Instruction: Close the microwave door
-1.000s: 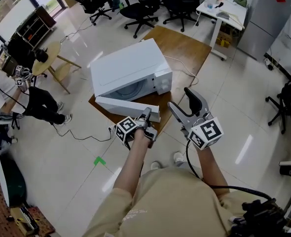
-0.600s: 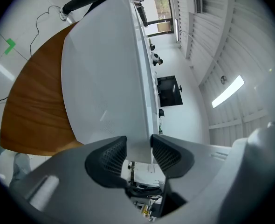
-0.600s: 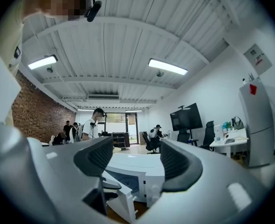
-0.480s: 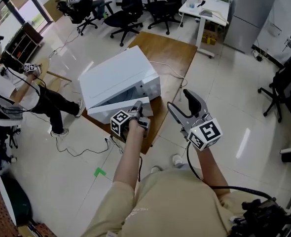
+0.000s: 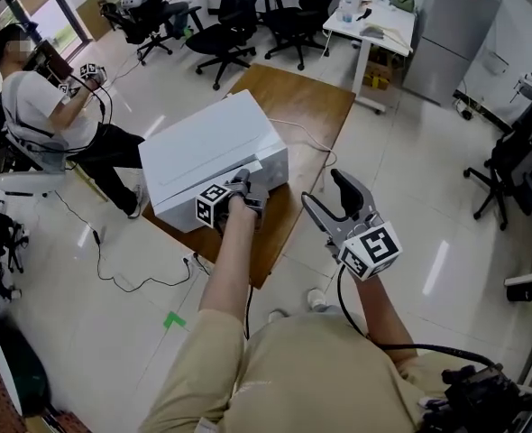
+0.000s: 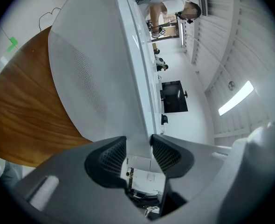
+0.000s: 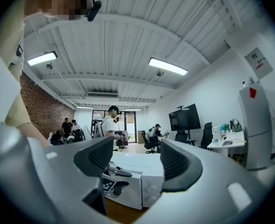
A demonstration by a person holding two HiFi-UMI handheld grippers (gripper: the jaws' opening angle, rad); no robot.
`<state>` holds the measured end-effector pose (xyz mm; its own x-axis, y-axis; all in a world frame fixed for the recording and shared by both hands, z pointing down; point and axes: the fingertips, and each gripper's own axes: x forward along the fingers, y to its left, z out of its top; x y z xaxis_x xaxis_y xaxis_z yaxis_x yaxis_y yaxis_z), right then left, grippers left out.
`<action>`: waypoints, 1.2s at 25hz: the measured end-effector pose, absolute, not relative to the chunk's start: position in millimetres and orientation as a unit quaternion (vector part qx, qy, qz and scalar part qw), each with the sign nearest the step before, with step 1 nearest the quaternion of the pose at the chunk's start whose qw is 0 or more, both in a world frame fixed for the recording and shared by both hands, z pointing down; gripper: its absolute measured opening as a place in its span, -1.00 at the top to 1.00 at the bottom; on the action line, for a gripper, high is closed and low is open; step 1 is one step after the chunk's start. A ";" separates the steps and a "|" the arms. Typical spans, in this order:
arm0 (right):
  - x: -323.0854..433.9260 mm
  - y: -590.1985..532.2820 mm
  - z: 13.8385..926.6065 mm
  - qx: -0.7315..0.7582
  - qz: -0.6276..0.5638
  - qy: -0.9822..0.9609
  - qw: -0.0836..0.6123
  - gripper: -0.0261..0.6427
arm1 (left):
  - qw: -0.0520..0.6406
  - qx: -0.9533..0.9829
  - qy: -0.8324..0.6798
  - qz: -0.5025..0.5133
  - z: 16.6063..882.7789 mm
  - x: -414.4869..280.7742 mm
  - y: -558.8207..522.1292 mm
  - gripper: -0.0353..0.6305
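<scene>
The left gripper [image 6: 138, 150] clamps ribbed dark pads [image 6: 113, 155] on the thin, smooth white microwave door [image 6: 95, 69] above a wooden table [image 5: 311, 106]; the right gripper [image 7: 133, 160] gapes empty.

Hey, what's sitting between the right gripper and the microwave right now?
Only a bare strip of wooden tabletop lies between the right gripper and the microwave. The head view shows this.

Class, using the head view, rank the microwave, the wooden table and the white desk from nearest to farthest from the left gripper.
1. The microwave, right at the left gripper, which grips its door edge.
2. The wooden table, beneath the microwave and stretching beyond it.
3. The white desk, past the table's far end, at upper right.
</scene>
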<state>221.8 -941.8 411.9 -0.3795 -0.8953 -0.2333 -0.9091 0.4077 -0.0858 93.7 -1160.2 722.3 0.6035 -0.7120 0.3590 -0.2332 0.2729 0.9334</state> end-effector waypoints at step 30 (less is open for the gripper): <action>184.5 -955.2 446.3 -0.504 -0.004 0.856 0.118 0.01 | 0.494 0.798 -0.314 -0.145 618.6 35.1 -1053.7 0.02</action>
